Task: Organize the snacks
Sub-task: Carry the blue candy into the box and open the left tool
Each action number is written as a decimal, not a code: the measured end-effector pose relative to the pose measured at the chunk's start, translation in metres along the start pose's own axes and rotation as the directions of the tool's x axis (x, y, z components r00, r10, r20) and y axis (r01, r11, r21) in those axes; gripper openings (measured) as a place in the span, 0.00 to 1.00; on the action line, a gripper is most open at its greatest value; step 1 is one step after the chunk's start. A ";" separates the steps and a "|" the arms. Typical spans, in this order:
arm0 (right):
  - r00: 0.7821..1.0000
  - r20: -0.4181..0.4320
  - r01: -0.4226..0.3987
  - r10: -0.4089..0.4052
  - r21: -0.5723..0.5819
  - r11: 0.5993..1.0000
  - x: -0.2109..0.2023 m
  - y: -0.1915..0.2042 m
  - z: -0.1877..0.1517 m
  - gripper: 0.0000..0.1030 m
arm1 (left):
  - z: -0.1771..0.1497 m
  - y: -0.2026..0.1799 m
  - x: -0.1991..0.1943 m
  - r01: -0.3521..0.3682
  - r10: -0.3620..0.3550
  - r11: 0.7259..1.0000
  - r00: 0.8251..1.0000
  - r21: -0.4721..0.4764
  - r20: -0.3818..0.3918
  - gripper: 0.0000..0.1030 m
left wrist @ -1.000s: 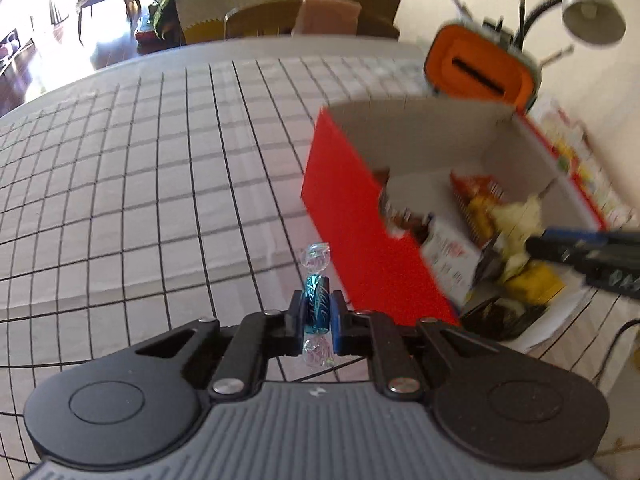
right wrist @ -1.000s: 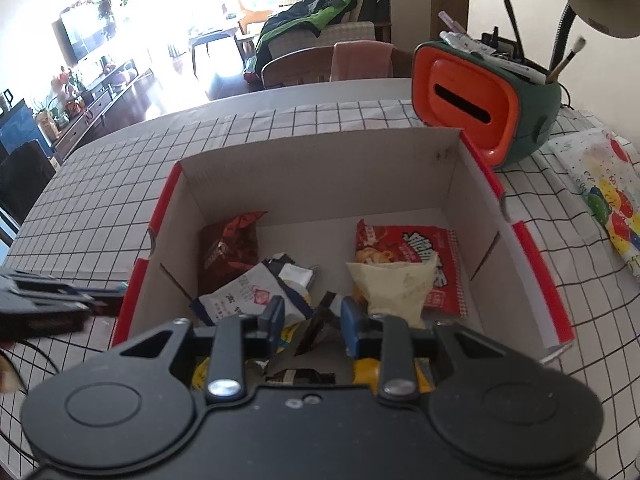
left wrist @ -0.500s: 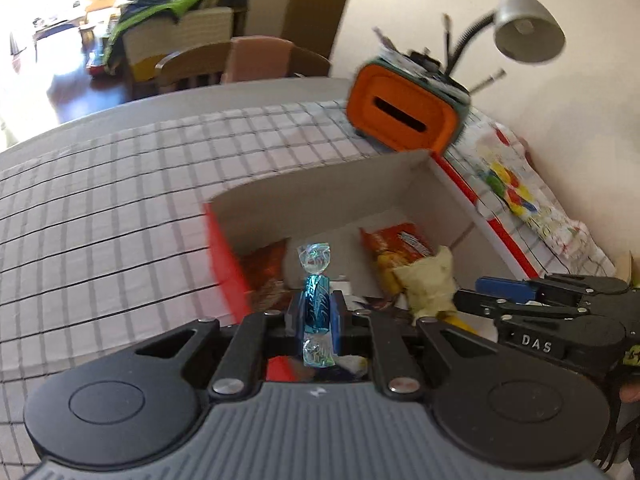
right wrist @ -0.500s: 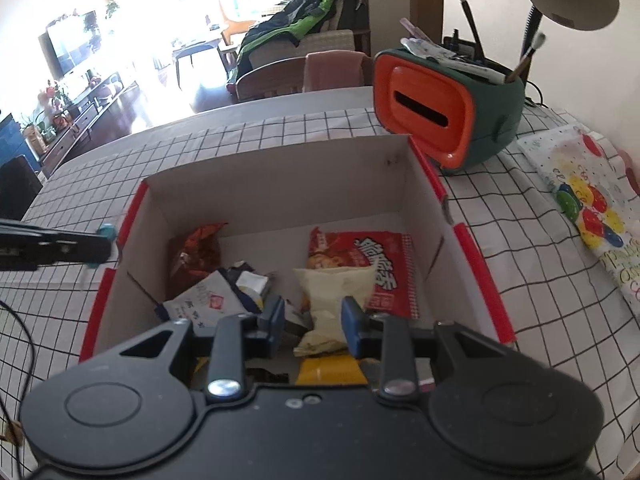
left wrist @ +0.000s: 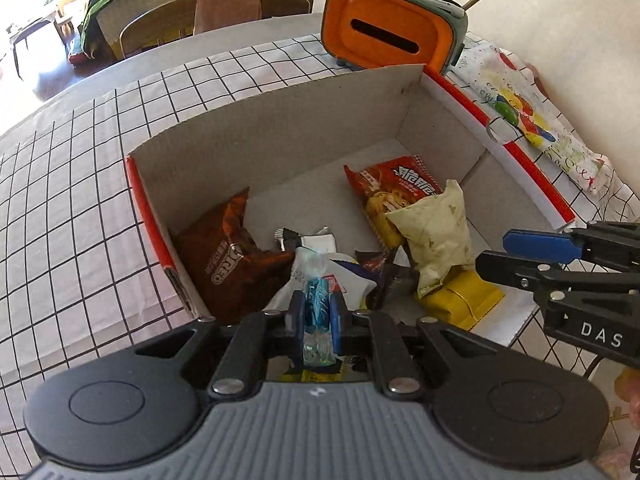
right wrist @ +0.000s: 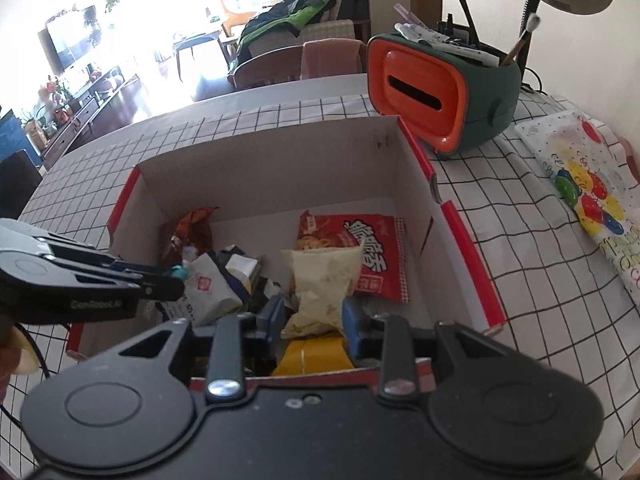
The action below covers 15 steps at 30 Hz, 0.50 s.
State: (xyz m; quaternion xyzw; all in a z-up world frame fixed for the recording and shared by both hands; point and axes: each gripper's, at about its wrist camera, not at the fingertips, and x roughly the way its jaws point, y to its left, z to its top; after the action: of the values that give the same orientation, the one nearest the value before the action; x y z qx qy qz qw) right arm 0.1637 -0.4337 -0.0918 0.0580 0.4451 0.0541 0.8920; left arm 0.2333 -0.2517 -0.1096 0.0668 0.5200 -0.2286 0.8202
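One blue candy (left wrist: 316, 304) in left tongs (left wrist: 316, 316)

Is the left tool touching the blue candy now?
Touching. In the left wrist view, both fingers of the left tool press on the sides of the blue candy, above the box.

Bright daylight, window area (right wrist: 132, 20) blown out top left, sharp focus, fisheye bending at edges
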 end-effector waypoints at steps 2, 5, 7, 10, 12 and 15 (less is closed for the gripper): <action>1.000 0.000 -0.008 0.008 -0.003 1.000 -0.001 0.000 0.000 0.31 | 0.000 -0.001 0.001 -0.008 0.008 1.000 1.000 -0.013 -0.002 0.12; 1.000 0.006 -0.017 0.017 -0.005 1.000 -0.004 0.001 -0.001 0.32 | -0.001 0.000 -0.001 -0.022 0.022 0.999 1.000 -0.033 -0.009 0.13; 1.000 0.019 -0.014 0.015 -0.005 1.000 -0.009 0.002 -0.002 0.33 | -0.004 0.002 -0.005 -0.021 0.020 0.999 1.000 -0.047 -0.003 0.16; 0.999 0.035 -0.007 0.007 0.007 1.000 -0.016 0.007 -0.004 0.34 | -0.009 0.004 -0.014 -0.009 0.009 0.999 1.000 -0.053 0.012 0.23; 0.999 0.045 -0.002 0.001 0.016 1.000 -0.021 0.012 -0.006 0.35 | -0.012 0.005 -0.022 0.001 0.000 0.999 1.000 -0.043 0.031 0.26; 0.998 0.059 0.010 -0.011 0.024 1.000 -0.029 0.021 -0.008 0.36 | -0.017 0.008 -0.036 0.013 -0.010 0.999 0.998 -0.040 0.062 0.29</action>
State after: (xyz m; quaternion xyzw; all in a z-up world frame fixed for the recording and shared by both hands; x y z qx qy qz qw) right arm 0.1392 -0.4164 -0.0704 0.0678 0.4194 0.0422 0.9043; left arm 0.2104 -0.2274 -0.0861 0.0401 0.4993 -0.2246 0.8358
